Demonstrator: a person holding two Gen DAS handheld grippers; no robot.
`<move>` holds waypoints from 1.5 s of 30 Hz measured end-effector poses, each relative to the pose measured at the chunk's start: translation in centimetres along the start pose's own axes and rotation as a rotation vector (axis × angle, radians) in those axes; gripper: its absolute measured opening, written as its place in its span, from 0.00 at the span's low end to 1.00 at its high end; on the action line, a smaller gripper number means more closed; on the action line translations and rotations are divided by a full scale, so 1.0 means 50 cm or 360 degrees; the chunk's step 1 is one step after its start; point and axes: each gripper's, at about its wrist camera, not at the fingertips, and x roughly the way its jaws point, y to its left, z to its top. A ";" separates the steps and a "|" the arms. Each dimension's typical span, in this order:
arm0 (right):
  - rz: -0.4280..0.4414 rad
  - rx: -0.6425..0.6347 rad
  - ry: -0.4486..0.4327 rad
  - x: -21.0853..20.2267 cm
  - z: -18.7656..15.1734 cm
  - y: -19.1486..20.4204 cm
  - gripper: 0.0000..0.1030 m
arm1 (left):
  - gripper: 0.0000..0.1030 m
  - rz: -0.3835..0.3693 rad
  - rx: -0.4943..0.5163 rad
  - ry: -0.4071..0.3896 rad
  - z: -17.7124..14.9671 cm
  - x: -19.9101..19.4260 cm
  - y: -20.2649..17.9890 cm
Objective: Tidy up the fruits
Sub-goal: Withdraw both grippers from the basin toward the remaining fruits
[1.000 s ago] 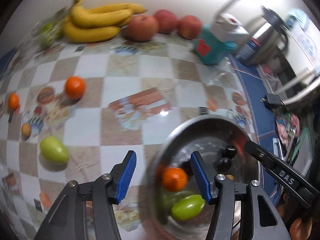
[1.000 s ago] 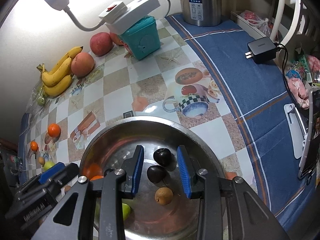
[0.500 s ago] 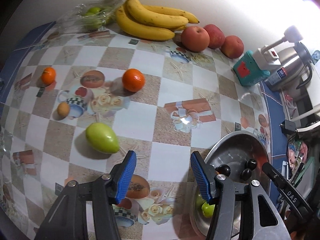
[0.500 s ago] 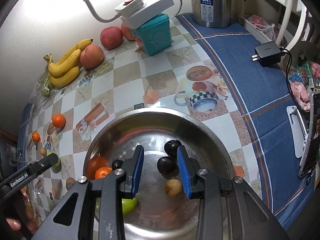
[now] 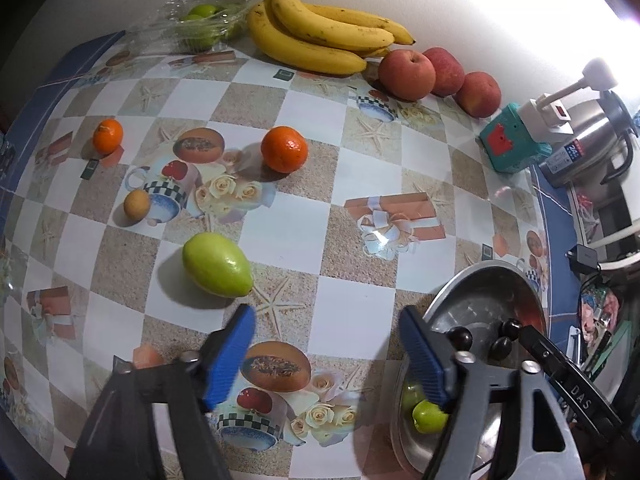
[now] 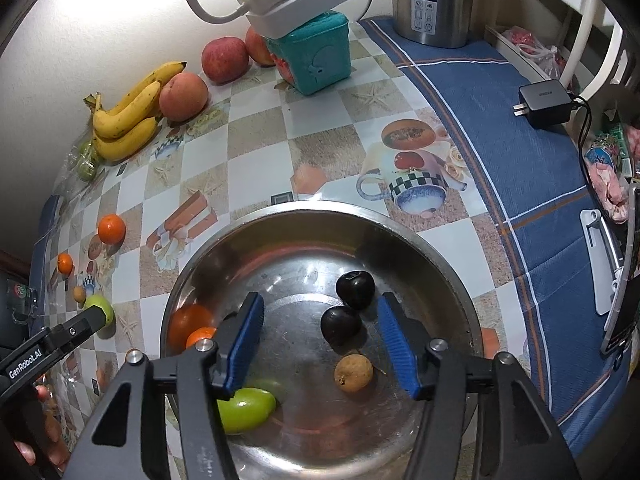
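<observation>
A steel bowl (image 6: pixel 400 236) holds two dark plums (image 6: pixel 354 290), a brown longan (image 6: pixel 353 373), a small orange (image 6: pixel 200 336) and a green fruit (image 6: pixel 246 408); it also shows in the left wrist view (image 5: pixel 480 280). My right gripper (image 6: pixel 320 344) is open and empty over the bowl. My left gripper (image 5: pixel 328 356) is open and empty above the table, just short of a green mango (image 5: pixel 216 265). Two oranges (image 5: pixel 284 149) and a small longan (image 5: pixel 137 205) lie beyond it.
Bananas (image 5: pixel 320 36), apples (image 5: pixel 408 74) and a bag of green fruit (image 5: pixel 200 24) line the back wall. A teal box (image 6: pixel 316 56) with a power strip, a steel kettle (image 6: pixel 436 0) and a black charger (image 6: pixel 544 104) stand to the right.
My left gripper has swung left, away from the bowl and toward the green mango. My right gripper has opened wider over the bowl.
</observation>
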 end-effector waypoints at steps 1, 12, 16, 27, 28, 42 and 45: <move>-0.0001 -0.0001 0.0000 0.001 0.000 0.000 0.66 | 0.85 0.0007 -0.0012 -0.0002 0.000 0.001 0.002; -0.0011 -0.0036 -0.0026 0.005 -0.001 0.013 0.75 | 0.99 0.0073 -0.0086 -0.0049 0.002 0.000 0.027; 0.0004 -0.0020 -0.0046 0.002 -0.001 0.012 0.85 | 1.00 0.0097 -0.0081 -0.0078 0.005 -0.005 0.029; -0.0001 -0.0039 -0.0066 0.005 -0.002 0.019 0.95 | 1.00 0.0125 -0.0100 -0.0134 0.003 -0.018 0.045; 0.0000 -0.0043 -0.0071 0.004 -0.002 0.020 0.95 | 1.00 0.0128 -0.0096 -0.0138 0.002 -0.019 0.045; 0.0023 -0.0076 -0.0088 0.010 -0.011 0.062 0.95 | 1.00 0.0032 -0.0038 -0.0146 0.015 -0.043 0.076; 0.0050 -0.0102 -0.0098 0.009 -0.014 0.086 0.95 | 1.00 0.0078 0.0004 -0.0174 0.027 -0.054 0.093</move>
